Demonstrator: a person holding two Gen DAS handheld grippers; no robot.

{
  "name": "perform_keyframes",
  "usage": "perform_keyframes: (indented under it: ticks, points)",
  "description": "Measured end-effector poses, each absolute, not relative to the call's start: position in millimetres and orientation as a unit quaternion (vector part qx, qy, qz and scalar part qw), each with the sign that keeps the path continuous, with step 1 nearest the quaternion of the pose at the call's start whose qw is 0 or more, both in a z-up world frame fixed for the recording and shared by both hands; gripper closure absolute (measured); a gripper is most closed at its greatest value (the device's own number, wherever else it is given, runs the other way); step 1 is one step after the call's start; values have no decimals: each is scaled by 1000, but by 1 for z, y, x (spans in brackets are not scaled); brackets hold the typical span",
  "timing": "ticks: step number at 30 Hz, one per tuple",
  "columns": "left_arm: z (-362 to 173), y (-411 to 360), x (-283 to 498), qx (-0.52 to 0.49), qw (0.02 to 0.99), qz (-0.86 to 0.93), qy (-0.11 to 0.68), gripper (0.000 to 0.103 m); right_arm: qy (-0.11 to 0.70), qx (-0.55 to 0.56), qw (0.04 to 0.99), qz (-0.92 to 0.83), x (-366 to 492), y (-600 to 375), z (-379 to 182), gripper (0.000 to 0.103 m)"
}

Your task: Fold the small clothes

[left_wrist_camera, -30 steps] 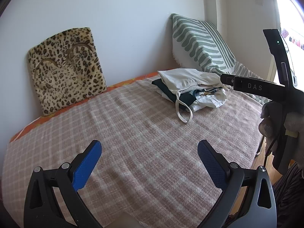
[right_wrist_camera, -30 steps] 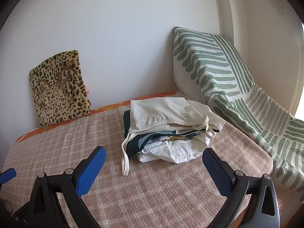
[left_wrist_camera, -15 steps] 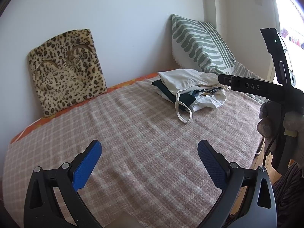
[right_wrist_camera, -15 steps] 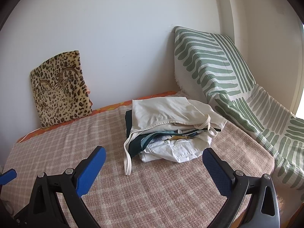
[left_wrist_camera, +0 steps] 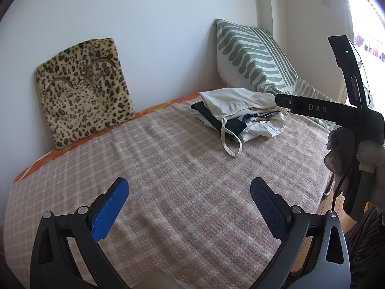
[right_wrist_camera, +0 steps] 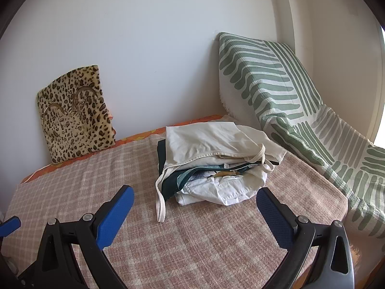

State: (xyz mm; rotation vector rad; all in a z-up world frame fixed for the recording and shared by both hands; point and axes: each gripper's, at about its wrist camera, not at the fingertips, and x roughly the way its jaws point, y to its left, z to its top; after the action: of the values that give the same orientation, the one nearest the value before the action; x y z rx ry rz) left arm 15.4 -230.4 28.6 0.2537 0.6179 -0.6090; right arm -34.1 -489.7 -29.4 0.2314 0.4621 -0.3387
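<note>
A pile of small clothes (right_wrist_camera: 216,159) lies on the pink checked bedspread (right_wrist_camera: 211,248), near the far right corner. A cream strappy top (right_wrist_camera: 209,137) is uppermost, over a dark green garment and a white one; one strap hangs down at the pile's left. In the left wrist view the same pile of clothes (left_wrist_camera: 240,113) sits far off to the right. My right gripper (right_wrist_camera: 195,209) is open, just short of the pile, holding nothing. Over bare bedspread (left_wrist_camera: 168,168), my left gripper (left_wrist_camera: 189,200) is open and empty too.
A leopard-print cushion (left_wrist_camera: 84,91) leans on the white wall at the back left. A green-striped pillow and throw (right_wrist_camera: 276,91) slope along the right side. The other gripper's black body (left_wrist_camera: 336,110), held by a gloved hand (left_wrist_camera: 336,149), shows at the right. The bed edge and wooden floor (left_wrist_camera: 336,207) lie beyond.
The right gripper has crept slightly closer to the pile of clothes. The left gripper has barely moved. Both stay open.
</note>
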Motion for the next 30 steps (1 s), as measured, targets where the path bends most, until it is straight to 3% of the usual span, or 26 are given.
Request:
perform_keyframes:
  ticks: [30]
  points:
    - [24, -230, 15, 120, 897, -299, 304, 2, 229, 123, 951, -166, -35, -486, -30, 0]
